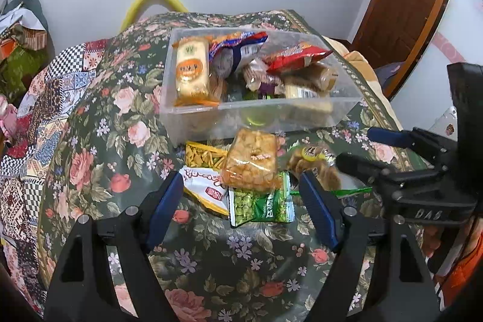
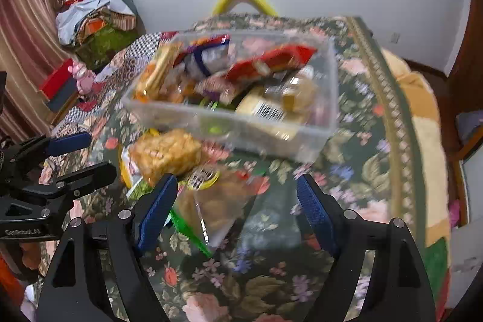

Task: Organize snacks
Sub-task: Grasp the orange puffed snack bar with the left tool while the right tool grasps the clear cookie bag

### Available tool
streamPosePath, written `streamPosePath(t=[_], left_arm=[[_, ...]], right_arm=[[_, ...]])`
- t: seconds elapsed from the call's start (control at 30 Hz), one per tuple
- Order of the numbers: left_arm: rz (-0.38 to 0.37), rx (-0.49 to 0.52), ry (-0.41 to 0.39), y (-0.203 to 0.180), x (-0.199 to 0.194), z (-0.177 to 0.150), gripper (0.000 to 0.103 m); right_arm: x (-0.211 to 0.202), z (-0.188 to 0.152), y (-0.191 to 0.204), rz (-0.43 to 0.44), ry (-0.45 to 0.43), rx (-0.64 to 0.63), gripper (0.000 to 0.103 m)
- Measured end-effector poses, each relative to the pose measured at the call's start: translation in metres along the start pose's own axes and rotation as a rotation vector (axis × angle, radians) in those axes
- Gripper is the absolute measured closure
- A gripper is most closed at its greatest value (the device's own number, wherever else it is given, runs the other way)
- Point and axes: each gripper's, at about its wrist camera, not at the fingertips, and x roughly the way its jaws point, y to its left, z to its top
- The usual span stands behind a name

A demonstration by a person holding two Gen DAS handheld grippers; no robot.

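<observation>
Below both tools, on the floral bench [image 1: 99, 122], loose snack packs lie in a cluster just in front of the clear bin [image 1: 259, 110], which already holds several packs. The left tool [image 1: 241, 198] is released, empty, jaws spread above the green pea pack [image 1: 259, 205] and the fried-snack pack [image 1: 252, 162] overlapping it. The right tool [image 2: 237, 198] is also released and empty, over a clear pack of brown snacks [image 2: 217, 207].

Procedure, as judged: take the topmost pack first, since the lower ones are pinned. Centre the jaws across the pack's short side, close on the body rather than the crimped edge, lift clear of the bin wall, then release inside.

Legible writing: "DAS" on the right tool's body in the left view; "GenRobot.AI" appears on the left tool in the right view. Pack lettering is too small or blurred to read.
</observation>
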Motion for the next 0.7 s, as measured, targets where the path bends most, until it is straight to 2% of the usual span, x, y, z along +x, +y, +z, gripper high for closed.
streamPosePath(t=[0.23,0.47,0.53,0.63,0.7], left_arm=[[0.032,-0.01,0.001,0.005,0.012,-0.003,0.024],[0.016,0.012,0.011,-0.003,0.029,0.002,0.024],[0.011,0.015,0.02,-0.005,0.037,0.004,0.024],[0.006,0.02,0.031,-0.007,0.048,0.007,0.024],[0.007,0.02,0.038,-0.008,0.056,0.01,0.024]], right_arm=[[0.027,-0.005,0.011,0.007,0.042,-0.003,0.024],[0.035,-0.013,-0.001,0.043,0.055,0.069,0.026],[0.033,-0.014,-0.004,0.057,0.057,0.068,0.031],[0.026,-0.016,-0.008,0.092,0.06,0.061,0.049],[0.022,-0.017,-0.014,0.078,0.052,0.056,0.05]])
